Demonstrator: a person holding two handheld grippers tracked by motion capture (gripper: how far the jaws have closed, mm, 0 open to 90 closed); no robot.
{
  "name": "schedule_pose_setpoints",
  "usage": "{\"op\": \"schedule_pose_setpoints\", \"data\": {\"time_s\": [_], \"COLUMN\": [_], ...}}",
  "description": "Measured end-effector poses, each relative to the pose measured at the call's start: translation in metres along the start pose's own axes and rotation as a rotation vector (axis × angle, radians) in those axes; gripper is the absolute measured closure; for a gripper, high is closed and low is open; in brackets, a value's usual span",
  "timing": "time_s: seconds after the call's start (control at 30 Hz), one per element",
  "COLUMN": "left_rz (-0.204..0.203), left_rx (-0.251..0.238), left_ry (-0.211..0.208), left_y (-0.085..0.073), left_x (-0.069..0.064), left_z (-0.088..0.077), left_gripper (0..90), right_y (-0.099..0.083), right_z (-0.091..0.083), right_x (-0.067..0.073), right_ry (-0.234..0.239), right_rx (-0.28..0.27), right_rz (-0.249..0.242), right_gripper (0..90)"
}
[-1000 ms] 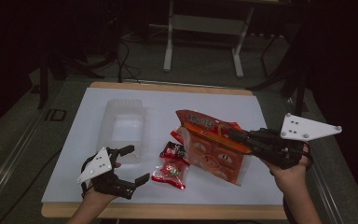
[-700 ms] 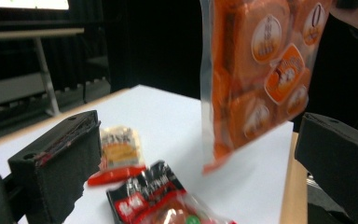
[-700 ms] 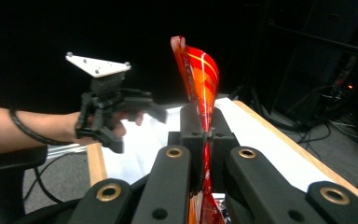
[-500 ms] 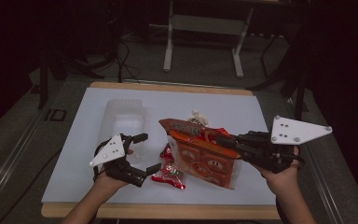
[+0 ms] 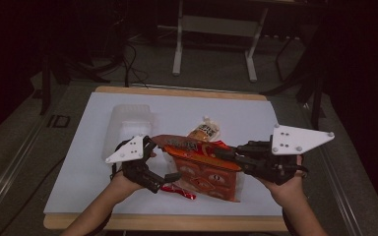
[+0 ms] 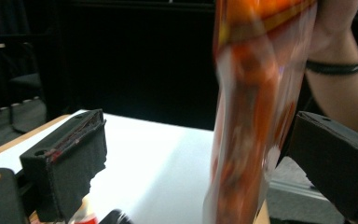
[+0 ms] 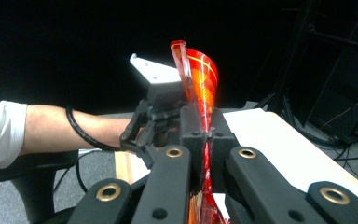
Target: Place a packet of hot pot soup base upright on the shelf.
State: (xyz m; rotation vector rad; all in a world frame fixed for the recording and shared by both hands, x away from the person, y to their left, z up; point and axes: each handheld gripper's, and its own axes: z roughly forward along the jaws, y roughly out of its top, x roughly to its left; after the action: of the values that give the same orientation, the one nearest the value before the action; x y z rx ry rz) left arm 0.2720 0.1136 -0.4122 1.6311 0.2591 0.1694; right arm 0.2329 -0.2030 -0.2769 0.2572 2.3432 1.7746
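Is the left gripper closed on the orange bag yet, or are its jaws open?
Open. In the left gripper view the orange bag hangs between the left gripper jaws, gaps on both sides.

High view: fixed above the person's side, facing forward and down, far enough to take in the whole white table (image 5: 78, 162) and the dark floor beyond.
Left gripper view: low over the table, very close, looking along its own jaws.
Right gripper view: close, looking level along its own jaws.
Shared: the orange bag (image 5: 202, 169) (image 6: 251, 116) (image 7: 200, 79) appears in all three views.
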Motion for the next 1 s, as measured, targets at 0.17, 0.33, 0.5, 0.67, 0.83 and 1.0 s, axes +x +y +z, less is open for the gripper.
{"op": "schedule_pose_setpoints", "data": {"time_s": [0.17,0.33,0.5,0.67,0.83,1.0], "left_rz": [0.002,0.010,0.048,0.058,0.071,0.088], "left_rx": [0.010,0.018,0.035,0.066,0.084,0.097], "left_ry": [-0.074,-0.110,-0.130,-0.145,-0.171,-0.162], "left_y": [0.004,0.004,0.003,0.004,0.007,0.012], "left_x": [-0.002,-0.001,-0.003,-0.003,-0.008,-0.009], "left_z": [0.009,0.012,0.016,0.020,0.022,0.020], "left_gripper": [15.4,33.6,54.3,66.3,70.8,71.3], "right_y": [-0.005,-0.008,-0.011,-0.015,-0.018,-0.018], "right_z": [0.005,0.006,0.005,0.003,-0.004,-0.005], "right_x": [0.000,-0.001,-0.003,-0.005,-0.010,-0.010], "right_ry": [0.011,0.016,0.007,0.001,0.003,0.002], "right_rx": [0.006,0.010,0.015,0.017,0.012,0.018], "right_rz": [0.011,0.013,0.021,0.029,0.047,0.049], "right_gripper": [89.3,89.3,89.3,89.2,89.1,88.9]}}
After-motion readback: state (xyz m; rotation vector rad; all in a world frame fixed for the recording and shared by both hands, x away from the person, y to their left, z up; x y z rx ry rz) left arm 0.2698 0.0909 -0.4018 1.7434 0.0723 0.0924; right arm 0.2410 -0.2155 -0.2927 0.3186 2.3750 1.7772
